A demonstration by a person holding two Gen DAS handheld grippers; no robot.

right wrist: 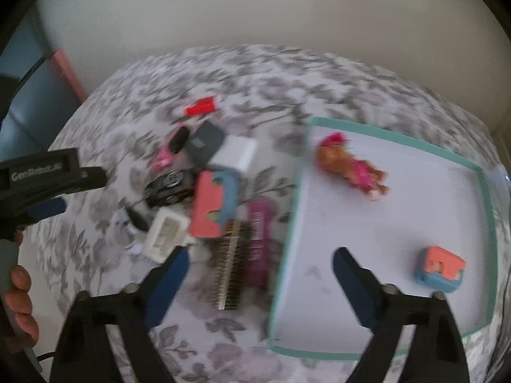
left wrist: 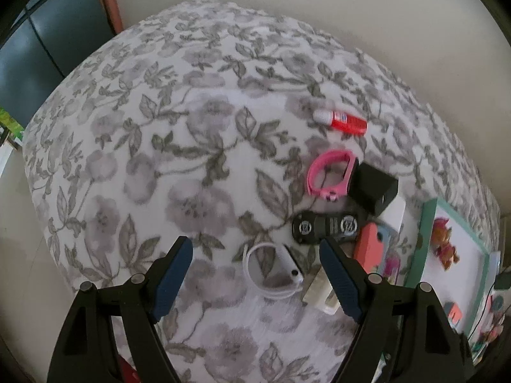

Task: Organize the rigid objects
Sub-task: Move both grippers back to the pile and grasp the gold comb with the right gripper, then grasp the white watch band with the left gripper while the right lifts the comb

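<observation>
Your left hand-held gripper [left wrist: 255, 274] stands wide with nothing pressed between its pads; just ahead of it, between the fingertips, lies a white looped band [left wrist: 271, 271] flat on the flowered surface [left wrist: 127, 146]. Beyond the right fingertip the loose pieces crowd together: a black toy car [left wrist: 325, 225], a pink band [left wrist: 330, 175] touching a black box [left wrist: 372, 188], and farther off a red tube [left wrist: 343, 120] lying alone. They sit in a heap, apparently because they are waiting to be sorted.

Your right hand-held gripper [right wrist: 258, 274] is also wide and carries nothing. It hangs over the near left edge of the teal-rimmed tray [right wrist: 287, 233]; the picture is smeared, so fine detail is hard to read. Inside the tray, ahead and to the right of the jaws, a small doll [right wrist: 354, 169] lies on its side and a coral-and-blue block [right wrist: 440, 269] rests near the right fingertip, well apart from each other, which suggests the tray is the place for gathered things. To the left of the jaws a comb [right wrist: 228, 271], a magenta pack [right wrist: 258, 242], a white case [right wrist: 164, 237] and a larger coral-and-blue piece [right wrist: 214, 204] lie outside the tray, probably next to be collected
</observation>
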